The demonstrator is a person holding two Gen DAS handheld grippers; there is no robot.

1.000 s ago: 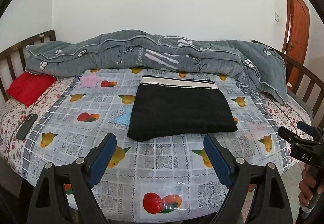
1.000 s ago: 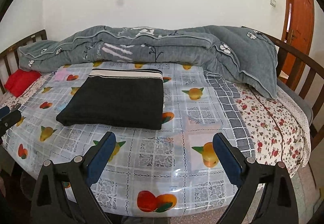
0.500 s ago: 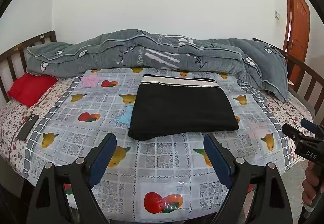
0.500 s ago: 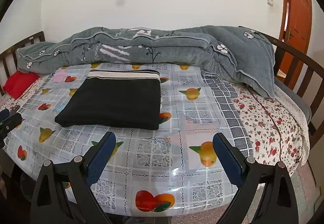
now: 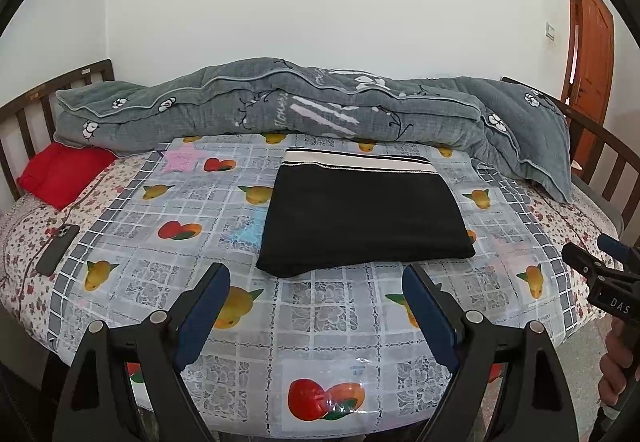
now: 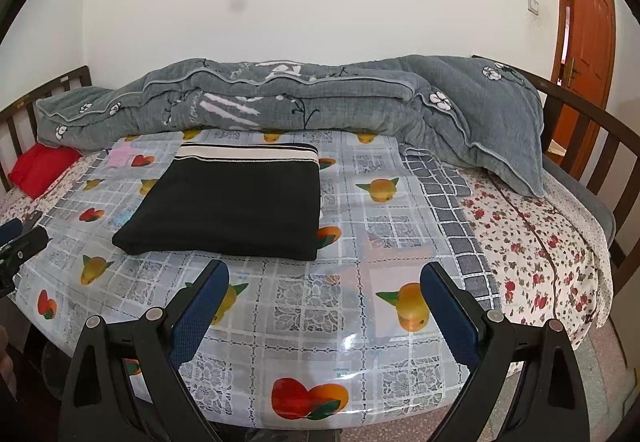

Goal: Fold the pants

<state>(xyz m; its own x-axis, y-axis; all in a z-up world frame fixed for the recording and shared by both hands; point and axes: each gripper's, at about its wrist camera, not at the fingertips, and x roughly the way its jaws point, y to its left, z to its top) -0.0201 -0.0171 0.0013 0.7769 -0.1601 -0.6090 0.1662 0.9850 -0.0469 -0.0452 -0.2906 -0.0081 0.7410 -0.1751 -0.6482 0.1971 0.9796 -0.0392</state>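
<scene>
Fingers [image 5: 208, 298] spread; quilt [image 5: 304, 110], phone [image 5: 56, 250] (left edge) flank pants [image 5: 360, 218].

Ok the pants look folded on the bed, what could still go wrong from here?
1. The folded pants lie on a glossy plastic cover; a nudge might slide them.
2. Both the left gripper and right gripper are open nearby; a stray finger could snag the near fold.

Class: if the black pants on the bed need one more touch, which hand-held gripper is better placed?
Left, probably. The left hand-held gripper faces the pants squarely; the right hand-held gripper sees them off to its left.
</scene>
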